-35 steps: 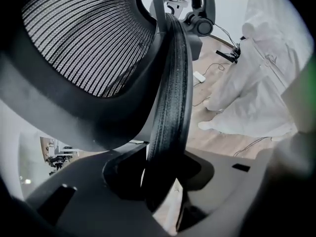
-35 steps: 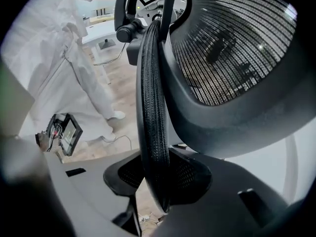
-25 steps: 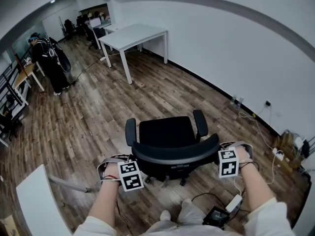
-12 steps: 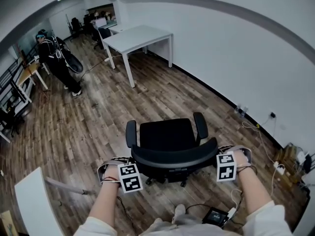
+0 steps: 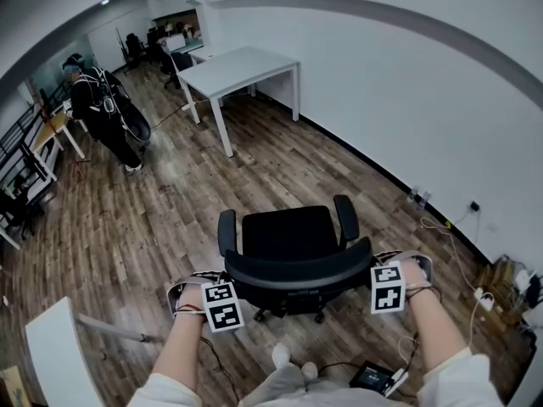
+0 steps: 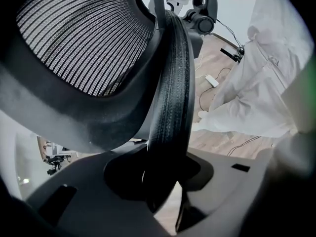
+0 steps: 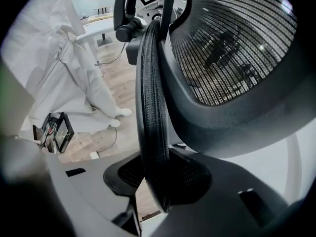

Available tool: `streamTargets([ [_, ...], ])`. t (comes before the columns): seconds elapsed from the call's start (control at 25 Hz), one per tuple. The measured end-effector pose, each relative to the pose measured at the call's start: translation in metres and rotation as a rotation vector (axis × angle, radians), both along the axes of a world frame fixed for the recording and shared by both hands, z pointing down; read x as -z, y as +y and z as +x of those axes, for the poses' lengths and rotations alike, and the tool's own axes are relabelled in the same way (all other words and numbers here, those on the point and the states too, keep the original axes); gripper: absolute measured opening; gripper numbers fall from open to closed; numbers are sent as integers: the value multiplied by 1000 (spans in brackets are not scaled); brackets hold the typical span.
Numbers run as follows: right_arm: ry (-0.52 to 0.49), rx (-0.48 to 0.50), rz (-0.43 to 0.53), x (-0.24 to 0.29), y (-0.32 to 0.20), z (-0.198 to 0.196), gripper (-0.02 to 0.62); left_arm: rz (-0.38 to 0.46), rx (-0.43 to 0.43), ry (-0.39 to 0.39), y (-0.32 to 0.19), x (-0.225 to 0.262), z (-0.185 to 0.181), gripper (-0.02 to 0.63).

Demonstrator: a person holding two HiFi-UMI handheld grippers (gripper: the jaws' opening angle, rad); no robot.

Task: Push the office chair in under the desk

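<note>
A black office chair stands on the wood floor in the head view, its seat facing a white desk far up the room. My left gripper is shut on the left end of the backrest, and my right gripper is shut on its right end. The left gripper view shows the backrest's ribbed rim running down between the jaws of the left gripper, with the mesh back to the left. In the right gripper view the rim sits the same way in the right gripper.
A person in dark clothes stands at the left near other desks. A white table corner is at the lower left. Cables and a small device lie on the floor by my feet. The white wall runs along the right.
The chair and both grippers have rolled forward over the floor towards the white desk, which now looks nearer. The person at the left has stepped along. Both grips are unchanged.
</note>
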State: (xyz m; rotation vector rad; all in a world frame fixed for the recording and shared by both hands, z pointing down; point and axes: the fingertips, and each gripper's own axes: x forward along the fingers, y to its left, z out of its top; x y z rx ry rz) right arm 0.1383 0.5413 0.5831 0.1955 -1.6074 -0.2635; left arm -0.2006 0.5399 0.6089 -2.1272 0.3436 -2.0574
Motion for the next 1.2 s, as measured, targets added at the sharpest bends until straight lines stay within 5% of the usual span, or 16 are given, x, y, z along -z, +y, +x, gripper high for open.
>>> streamTargets([
  [1.2,14,-77,-17,2,-150,33,138,-35,-69,-1,-169,4,33,135],
])
